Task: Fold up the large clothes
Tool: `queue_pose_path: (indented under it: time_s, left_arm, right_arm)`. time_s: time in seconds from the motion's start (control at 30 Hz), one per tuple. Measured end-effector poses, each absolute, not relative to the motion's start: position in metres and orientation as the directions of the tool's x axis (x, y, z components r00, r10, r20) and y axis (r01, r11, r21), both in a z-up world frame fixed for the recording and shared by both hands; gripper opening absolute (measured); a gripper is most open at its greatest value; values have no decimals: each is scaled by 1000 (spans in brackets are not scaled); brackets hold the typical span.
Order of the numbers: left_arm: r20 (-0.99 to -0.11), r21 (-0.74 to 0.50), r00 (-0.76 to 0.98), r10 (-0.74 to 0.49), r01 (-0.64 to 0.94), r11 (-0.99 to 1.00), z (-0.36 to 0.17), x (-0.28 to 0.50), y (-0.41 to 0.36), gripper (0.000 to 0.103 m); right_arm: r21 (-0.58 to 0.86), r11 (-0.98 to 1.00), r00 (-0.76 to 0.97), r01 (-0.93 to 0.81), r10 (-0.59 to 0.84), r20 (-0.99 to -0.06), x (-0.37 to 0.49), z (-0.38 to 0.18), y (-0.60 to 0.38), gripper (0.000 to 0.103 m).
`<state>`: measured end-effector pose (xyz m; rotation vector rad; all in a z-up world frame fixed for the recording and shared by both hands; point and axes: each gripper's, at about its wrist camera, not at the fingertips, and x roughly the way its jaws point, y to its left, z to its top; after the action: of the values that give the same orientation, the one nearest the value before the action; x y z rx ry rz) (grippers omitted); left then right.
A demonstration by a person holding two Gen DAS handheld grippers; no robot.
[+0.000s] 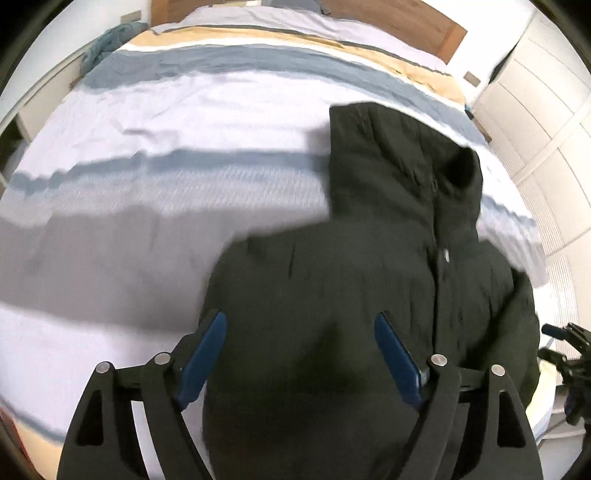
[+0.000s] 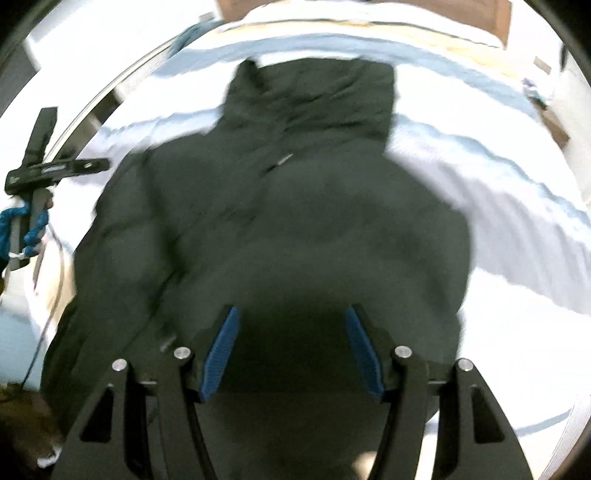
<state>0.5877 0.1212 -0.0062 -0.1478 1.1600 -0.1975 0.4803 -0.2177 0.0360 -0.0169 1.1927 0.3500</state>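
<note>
A large dark hooded jacket (image 1: 351, 280) lies front up on the bed, hood pointing to the headboard, zipper running down its middle. It also shows in the right wrist view (image 2: 295, 221). My left gripper (image 1: 301, 325) is open and empty, hovering over the jacket's left side near its edge. My right gripper (image 2: 291, 317) is open and empty above the jacket's lower body. The left gripper shows at the left of the right wrist view (image 2: 51, 166). The right gripper shows at the right edge of the left wrist view (image 1: 569, 350). Both views are blurred by motion.
The bed has a pale cover with grey-blue and tan stripes (image 1: 184, 110). A wooden headboard (image 1: 424, 26) stands at the far end. White wardrobe doors (image 1: 546, 122) run along the right. A blue cloth (image 1: 107, 44) lies at the bed's far left corner.
</note>
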Motion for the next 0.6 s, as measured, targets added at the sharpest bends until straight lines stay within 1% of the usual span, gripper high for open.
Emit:
queue_pose_path:
  time_s: [0.03,0.1,0.2,0.27,0.33,0.43,0.53,0.6]
  left_arm:
    - [-892,-224,385,-238,80,971,-6,603,119,82]
    - [-881,-287,366,-299,89,954,-10,643,114,84]
    - [-868,-336,362,-341,78,939,-16,693,104,85]
    - [-849,-386,367,-380,59,920,-23,721,96,86]
    - [-831,-426,378,-408,40,904,-29,744,90,86]
    - [-810,-466,393,-435,19,885,-39,775,78,86]
    - [-784,-526,395,-478,-14,850,-53,798,72,87]
    - [-783,-537,397,-479,-43,842,-63,809,68,88]
  right_arm:
    - [163,950,337,-265,250,-908,495,35,-226,59]
    - [157,957,378,-245,243,-893,534,37,-241,59]
    - [160,963,436,-218,243,-866,596,40,-254,59]
    - [199,962,472,-188,266,-840,640,40,-262,59]
    - [272,949,491,-157,314,-813,679,39,-268,60]
    - [338,934,509,-119,350,-787,729,31,-273,62]
    - [392,917,513,-75,372,-773,766,16,-277,63]
    - [417,907,516,-56,383,-766,782,7,-276,63]
